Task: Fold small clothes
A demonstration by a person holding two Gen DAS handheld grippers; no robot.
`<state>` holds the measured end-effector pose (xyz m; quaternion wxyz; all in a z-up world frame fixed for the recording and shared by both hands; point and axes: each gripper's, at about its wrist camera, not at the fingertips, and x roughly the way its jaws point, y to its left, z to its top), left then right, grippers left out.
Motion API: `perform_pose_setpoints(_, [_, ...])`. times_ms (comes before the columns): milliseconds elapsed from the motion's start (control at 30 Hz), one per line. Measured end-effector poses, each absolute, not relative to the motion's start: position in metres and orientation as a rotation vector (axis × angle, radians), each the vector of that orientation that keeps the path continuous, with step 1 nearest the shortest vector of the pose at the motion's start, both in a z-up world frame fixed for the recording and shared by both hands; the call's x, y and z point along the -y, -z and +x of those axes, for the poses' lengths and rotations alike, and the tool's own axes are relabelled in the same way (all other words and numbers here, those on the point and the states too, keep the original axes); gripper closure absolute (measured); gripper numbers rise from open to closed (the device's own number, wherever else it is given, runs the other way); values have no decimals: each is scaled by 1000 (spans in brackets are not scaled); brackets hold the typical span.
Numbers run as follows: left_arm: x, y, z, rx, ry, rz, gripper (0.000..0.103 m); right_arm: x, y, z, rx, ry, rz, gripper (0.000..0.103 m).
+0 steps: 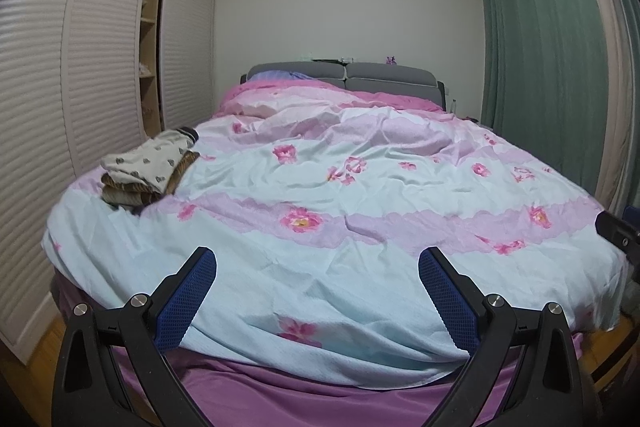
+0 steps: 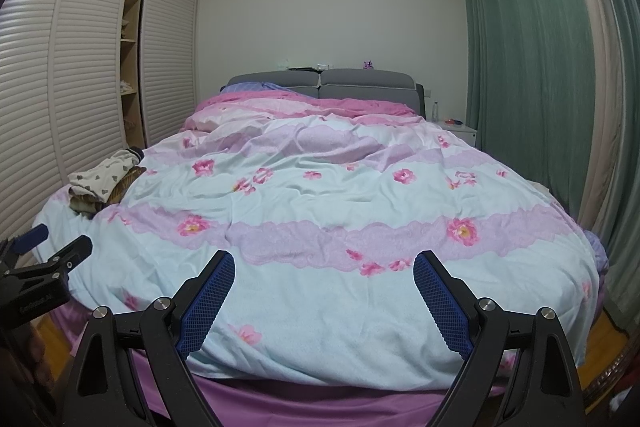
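Blue mesh pads line both pairs of tongs, and each pair stands spread wide with nothing between the pads. The left tongs [image 1: 317,257] and the right tongs [image 2: 324,261] both hover at the foot of the bed, above the edge of a pale blue duvet [image 1: 320,187] printed with pink flowers and lilac lace bands; below that edge a purple sheet [image 1: 280,387] hangs down. In the right wrist view, the left tongs [image 2: 56,243] show at the left border, just beside the bed's corner.

Farther on and to the left of both tongs, near the bed's left edge, lies a small pile of folded clothes [image 1: 148,167]: a cream garment with grey hearts on top, brown striped pieces under it. The pile is well apart from either pair of tongs.

Beyond the duvet rises a grey padded headboard [image 2: 360,83]. A white louvred wardrobe [image 1: 100,47] stands far left, partly slid open, and green curtains [image 2: 520,47] hang far right.
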<state>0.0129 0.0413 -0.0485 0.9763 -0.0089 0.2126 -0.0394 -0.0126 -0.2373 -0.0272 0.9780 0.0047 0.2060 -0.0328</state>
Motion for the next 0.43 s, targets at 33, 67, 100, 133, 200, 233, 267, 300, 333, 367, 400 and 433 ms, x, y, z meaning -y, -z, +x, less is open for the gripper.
perform_pose_setpoints(33, [-42,49,13,-429,76,-30,0,238,27,-13,-415,66,10,11])
perform_pose_setpoints(67, [-42,49,13,-427,72,-35,0,237,27,-13,-414,66,9,11])
perform_pose_setpoints(100, [-42,49,12,-424,68,-34,0,238,27,-13,-413,66,9,11])
perform_pose_setpoints(133, [-40,49,12,-423,58,-26,0,237,27,-12,-414,66,8,11])
perform_pose_setpoints(200, [-38,50,13,-423,54,-17,0,237,27,-13,-415,65,7,11])
perform_pose_setpoints(233, [-38,50,13,-426,58,-17,0,237,27,-13,-414,66,7,11])
perform_pose_setpoints(267, [-37,51,13,-427,59,-17,0,237,27,-13,-413,66,8,11])
perform_pose_setpoints(300, [-37,51,13,-427,61,-17,0,237,27,-13,-413,66,7,11])
perform_pose_setpoints(333, [-37,52,13,-427,59,-15,0,237,27,-13,-413,66,8,11])
perform_pose_setpoints(367, [-37,52,13,-428,57,-12,0,237,27,-13,-413,66,9,11])
perform_pose_setpoints(400, [-36,52,13,-430,57,-9,0,238,27,-12,-414,64,9,11])
perform_pose_setpoints(433, [-35,52,13,-433,60,-5,0,238,27,-12,-415,64,10,11])
